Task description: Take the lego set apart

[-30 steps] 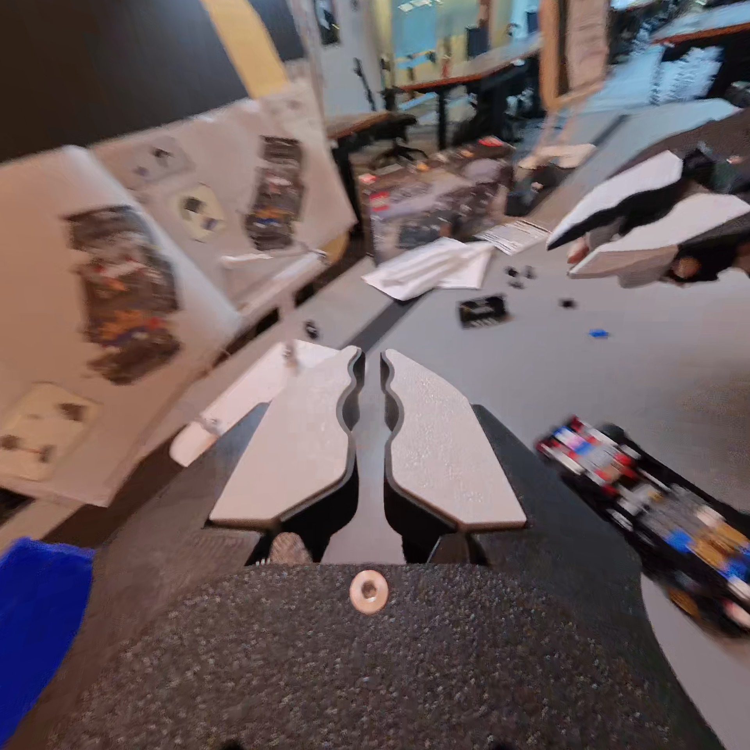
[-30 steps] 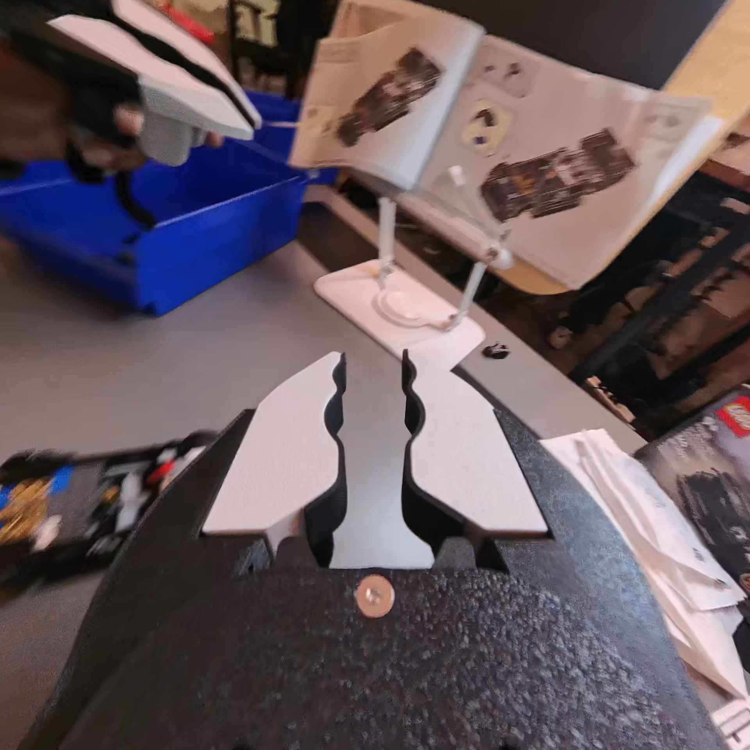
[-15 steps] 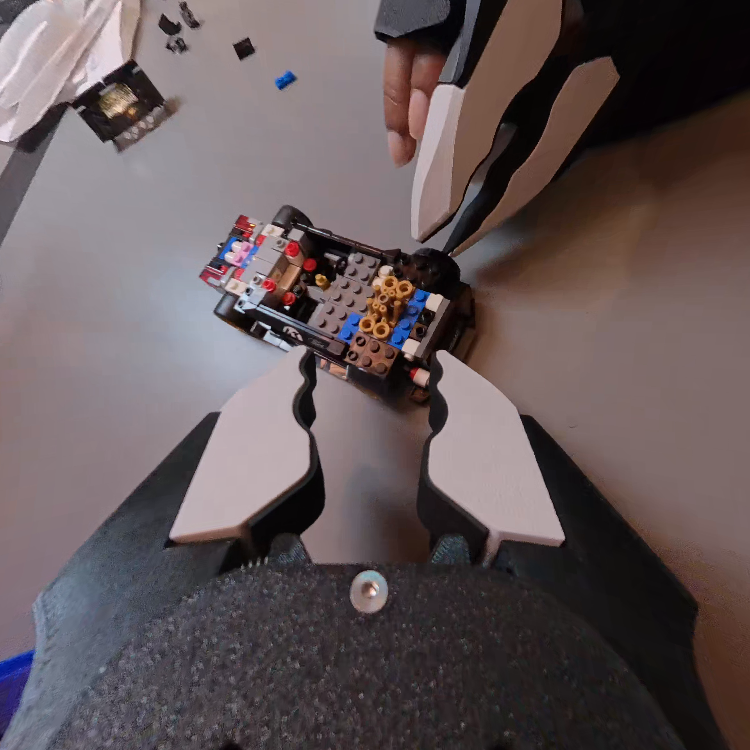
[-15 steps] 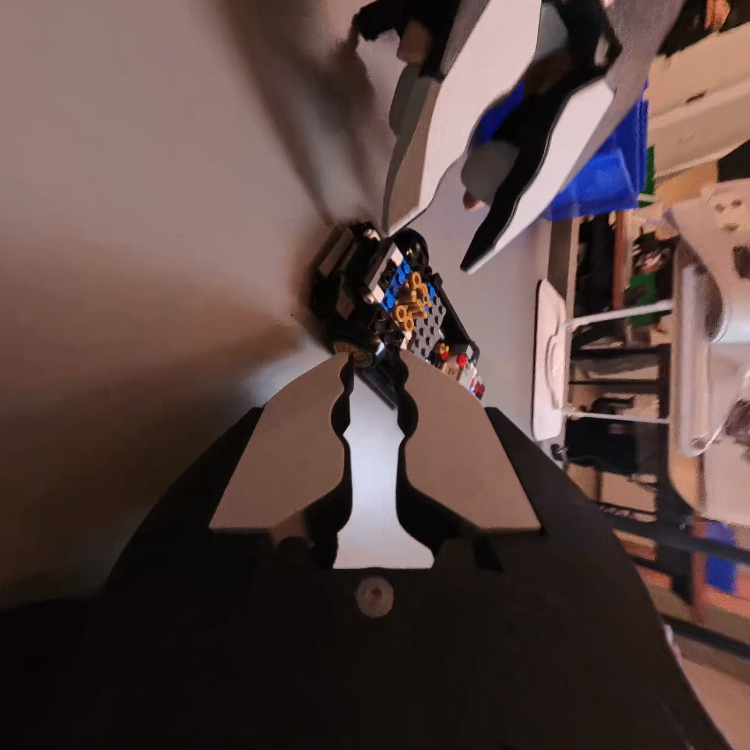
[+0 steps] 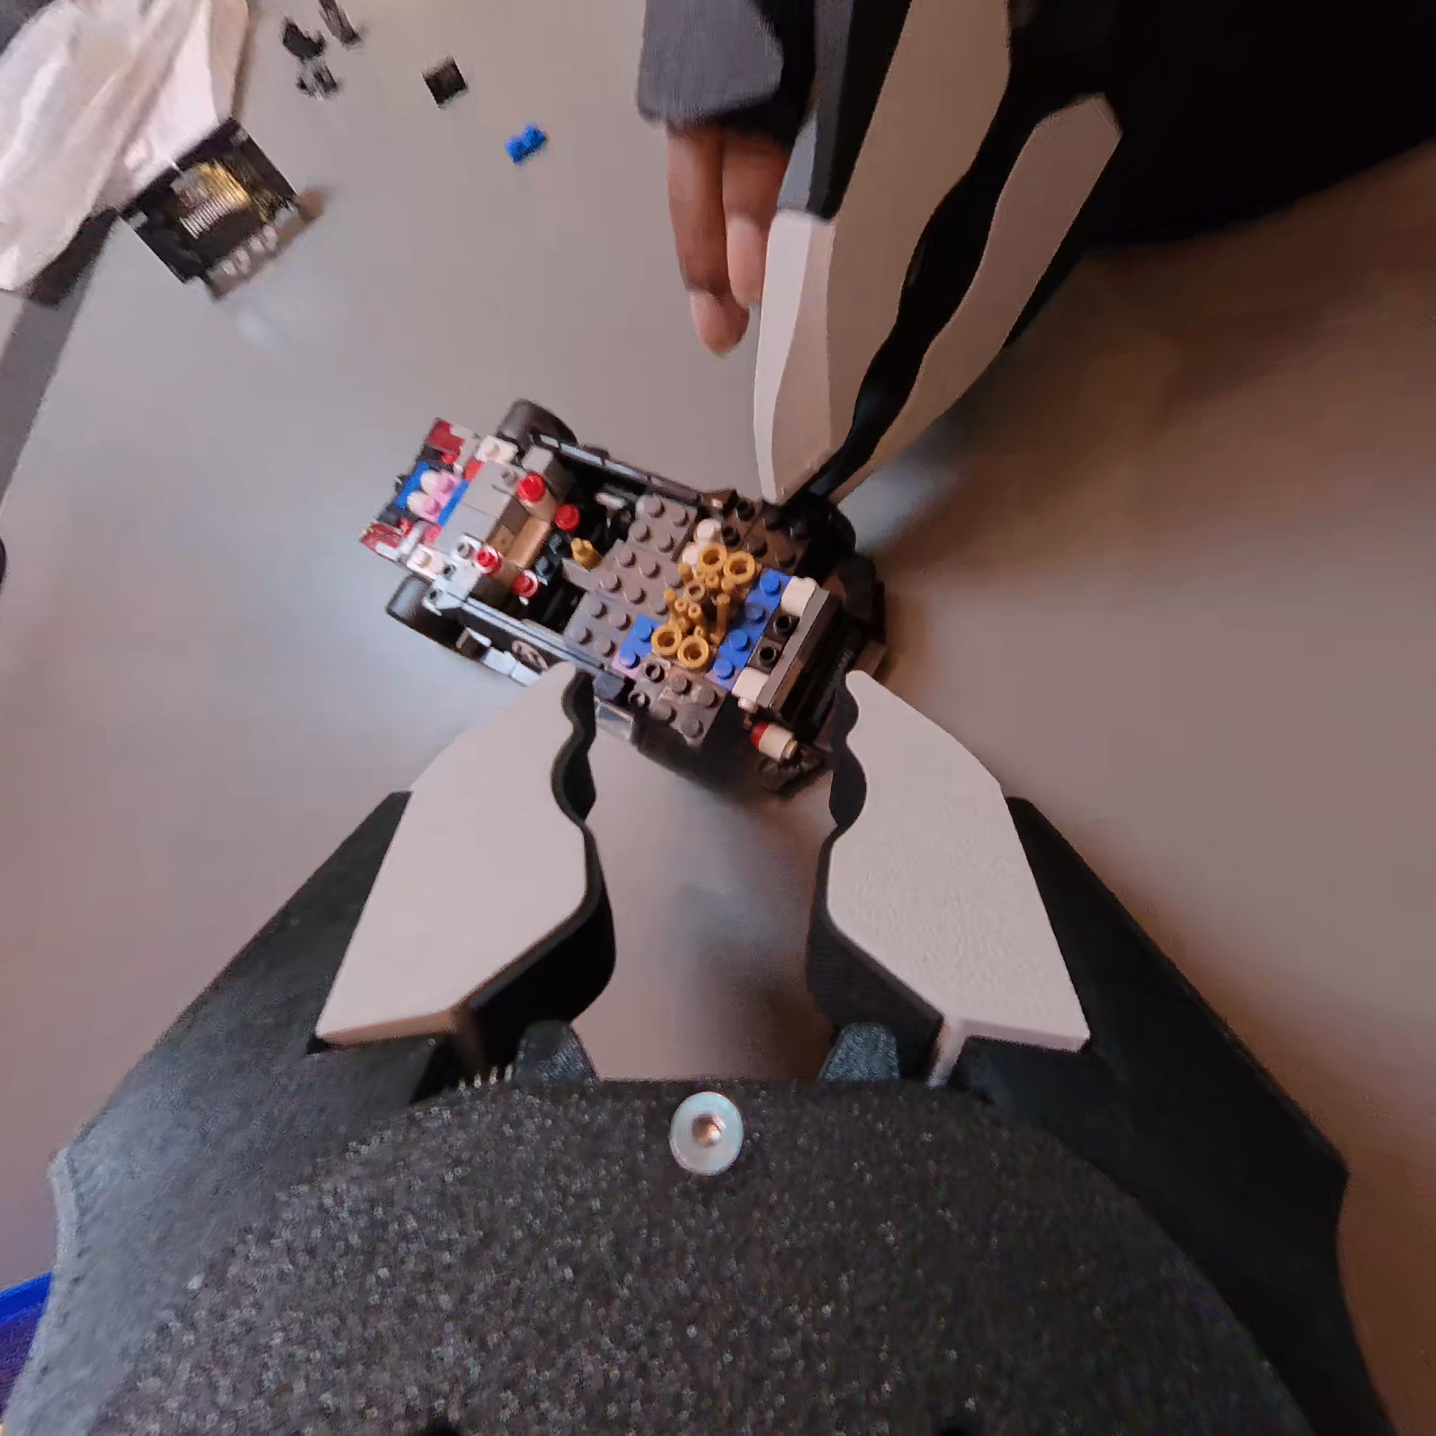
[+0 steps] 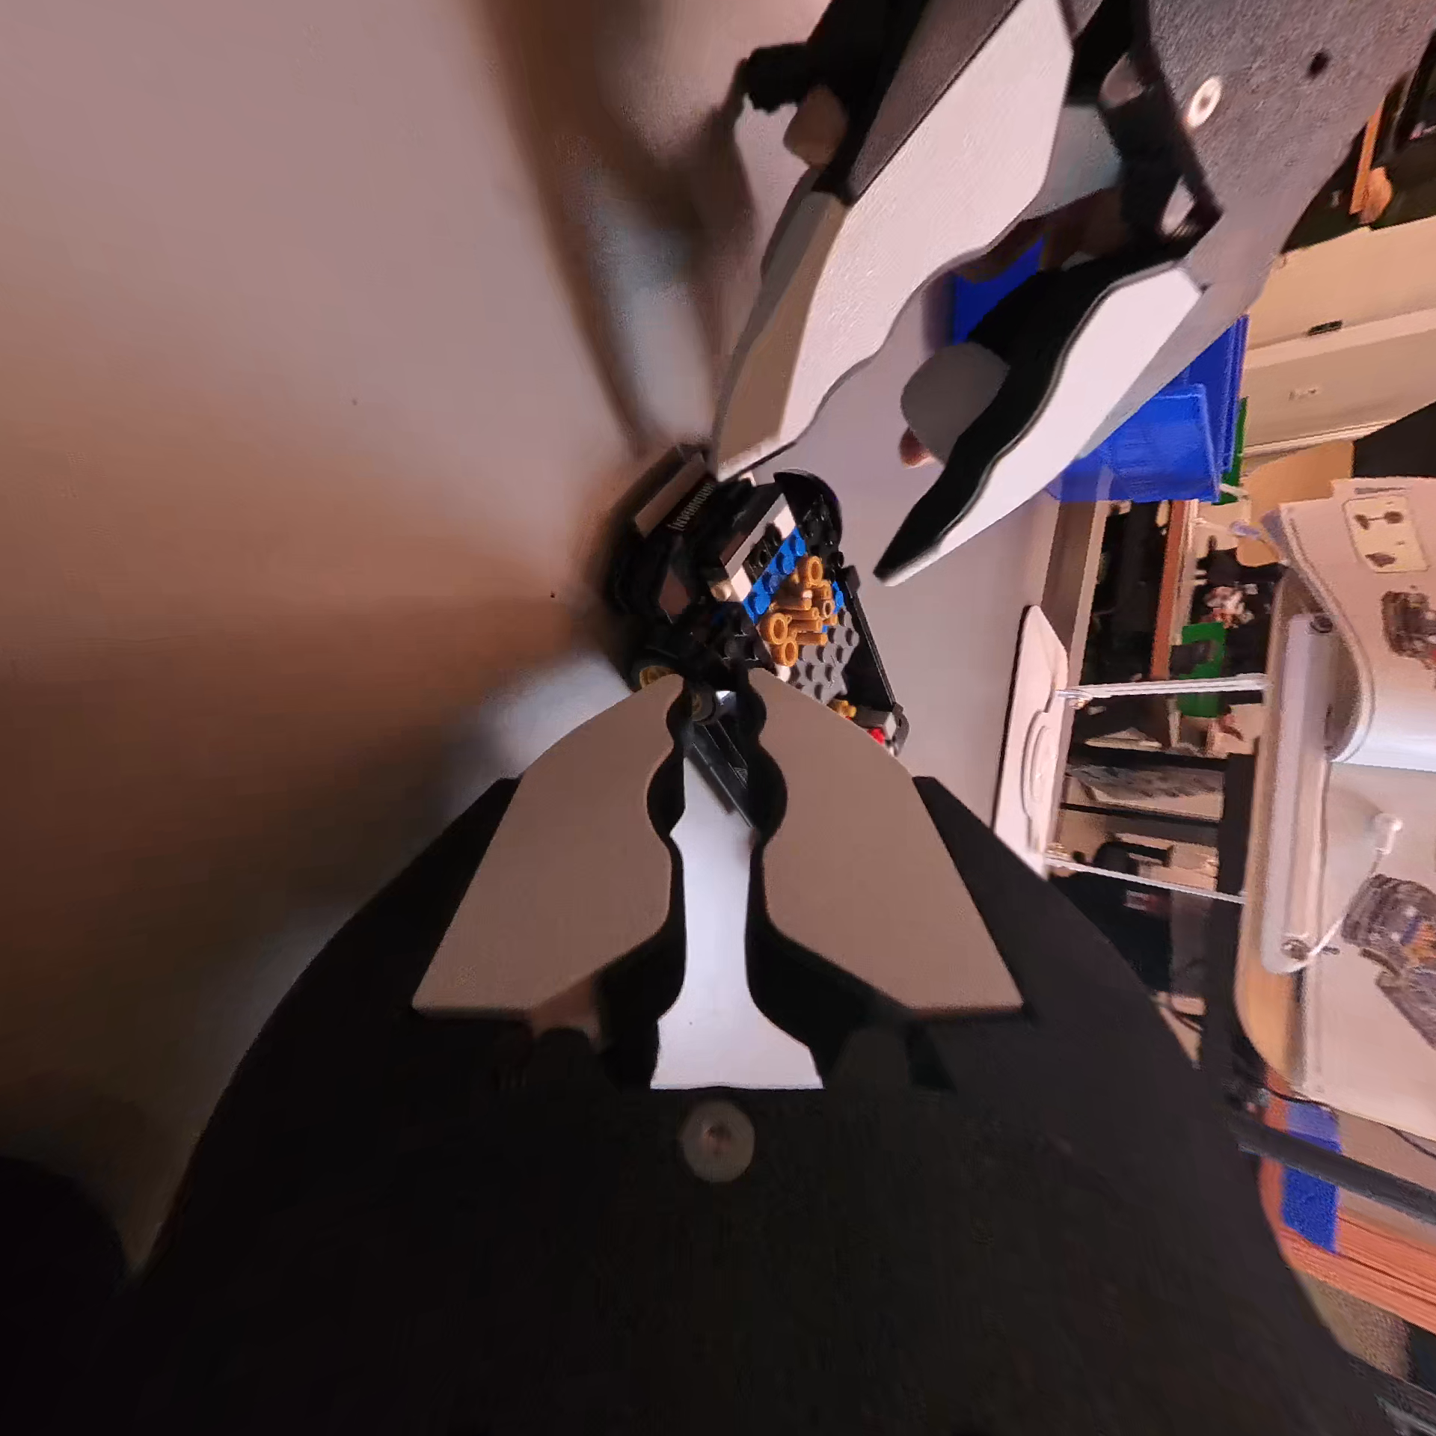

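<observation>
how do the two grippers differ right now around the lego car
The left gripper is spread wide, its fingers flanking one end of the lego car; the right gripper has only a narrow gap. The left one approaches from the near side in its own view, while the right gripper comes in from the opposite side. Both have pale fingers on black bodies, with tips at the car.

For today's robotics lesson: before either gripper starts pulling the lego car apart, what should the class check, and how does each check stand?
1. Lego car flat on the table: ok.
2. Left gripper open, straddling the car's near end: ok.
3. Left gripper clamped to brace the car: not ok.
4. Right gripper gripping a part of the car: cannot tell.
5. Loose blue brick apart from the car: ok.
</observation>
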The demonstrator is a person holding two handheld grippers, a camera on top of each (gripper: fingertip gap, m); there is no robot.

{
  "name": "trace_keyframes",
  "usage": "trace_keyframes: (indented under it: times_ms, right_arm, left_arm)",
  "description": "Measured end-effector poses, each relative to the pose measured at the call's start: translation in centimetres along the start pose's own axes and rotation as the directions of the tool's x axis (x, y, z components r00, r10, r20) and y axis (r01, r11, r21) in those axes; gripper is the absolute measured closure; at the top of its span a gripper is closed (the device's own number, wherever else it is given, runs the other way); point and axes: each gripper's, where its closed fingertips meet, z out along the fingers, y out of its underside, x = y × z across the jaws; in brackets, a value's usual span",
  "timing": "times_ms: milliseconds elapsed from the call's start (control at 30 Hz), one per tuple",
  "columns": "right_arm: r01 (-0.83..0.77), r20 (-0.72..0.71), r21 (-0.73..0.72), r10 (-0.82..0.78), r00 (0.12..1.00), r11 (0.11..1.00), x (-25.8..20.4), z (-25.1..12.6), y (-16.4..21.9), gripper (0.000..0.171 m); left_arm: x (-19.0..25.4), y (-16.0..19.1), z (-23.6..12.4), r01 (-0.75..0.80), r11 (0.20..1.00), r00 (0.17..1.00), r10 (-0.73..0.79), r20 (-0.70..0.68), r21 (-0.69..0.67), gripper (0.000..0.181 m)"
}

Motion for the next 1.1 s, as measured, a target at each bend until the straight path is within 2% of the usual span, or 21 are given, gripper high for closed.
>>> trace_keyframes:
  times_ms: [100, 200, 233, 333, 467, 533, 567, 600, 700, 867, 933, 967, 1100]
  right_arm:
    - [-0.082, 0.008, 0.037, 0.081, 0.997, 0.996, 0.3, 0.0, -0.4, 0.161]
    - [-0.166, 0.016, 0.066, 0.166, 0.986, 0.984, 1.2, -0.2, -1.0, 0.163]
    - [-0.197, 0.011, 0.08, 0.196, 0.98, 0.977, 1.6, -0.4, -1.1, 0.171]
    - [-0.313, 0.029, 0.123, 0.312, 0.95, 0.942, 2.9, -0.9, -1.8, 0.171]
    - [-0.228, -0.008, 0.058, 0.228, 0.974, 0.972, 3.0, -0.7, -0.7, 0.171]
    - [-0.265, 0.051, 0.035, 0.263, 0.963, 0.964, 2.0, -0.7, -0.6, 0.171]
    - [-0.299, 0.076, 0.018, 0.297, 0.952, 0.954, 1.4, -0.6, -0.6, 0.166]
    - [-0.358, 0.103, -0.008, 0.357, 0.929, 0.934, 0.9, -0.5, -0.6, 0.149]
    - [-0.574, 0.142, -0.082, 0.579, 0.803, 0.815, -0.5, 0.1, -1.0, 0.133]
    - [-0.787, 0.048, -0.155, 0.8, 0.598, 0.598, -0.9, 1.0, -0.9, 0.133]
    - [-0.818, 0.034, -0.165, 0.832, 0.554, 0.551, -0.9, 1.4, -0.5, 0.134]
    - [-0.828, 0.023, -0.16, 0.841, 0.541, 0.537, -0.7, 1.5, -0.3, 0.141]
    - [-0.862, 0.057, -0.171, 0.879, 0.474, 0.476, -0.7, 1.6, -0.2, 0.143]
  left_arm:
    - [0.2, -0.4, -0.1, 0.031, 0.999, 1.0, -0.03, -0.005, 0.019, 0.123]
    - [0.7, -0.2, 0.3, -0.011, 1.0, 1.0, 0.011, -0.001, 0.011, 0.123]
    - [0.9, -0.1, 0.3, -0.012, 1.0, 1.0, 0.013, -0.007, 0.005, 0.121]
    - [1.2, 0.1, 0.5, -0.044, 0.999, 0.999, 0.044, 0.014, -0.03, 0.12]
    - [1.2, 0.6, 0.7, -0.046, 0.998, 0.999, 0.047, 0.027, -0.043, 0.121]
    - [1.0, 0.1, 0.2, -0.015, 1.0, 1.0, 0.015, 0.021, 0.001, 0.122]
    - [0.7, -0.1, 0.0, -0.008, 1.0, 1.0, 0.008, 0.022, 0.014, 0.122]
    - [0.3, 0.0, -0.1, -0.007, 1.0, 1.0, 0.006, 0.024, 0.014, 0.122]
    - [-0.4, 0.9, 0.0, -0.015, 1.0, 1.0, 0.015, -0.012, -0.02, 0.115]
    - [-0.2, 1.3, 0.5, 0.015, 1.0, 0.991, -0.018, -0.133, -0.024, 0.106]
    - [-0.5, 1.4, 0.8, -0.004, 1.0, 0.992, 0.001, -0.124, -0.024, 0.105]
    - [-0.7, 1.5, 0.8, -0.018, 1.0, 0.993, 0.015, -0.115, -0.026, 0.108]
    - [-0.7, 1.5, 0.9, -0.029, 0.999, 0.995, 0.027, -0.099, -0.015, 0.108]
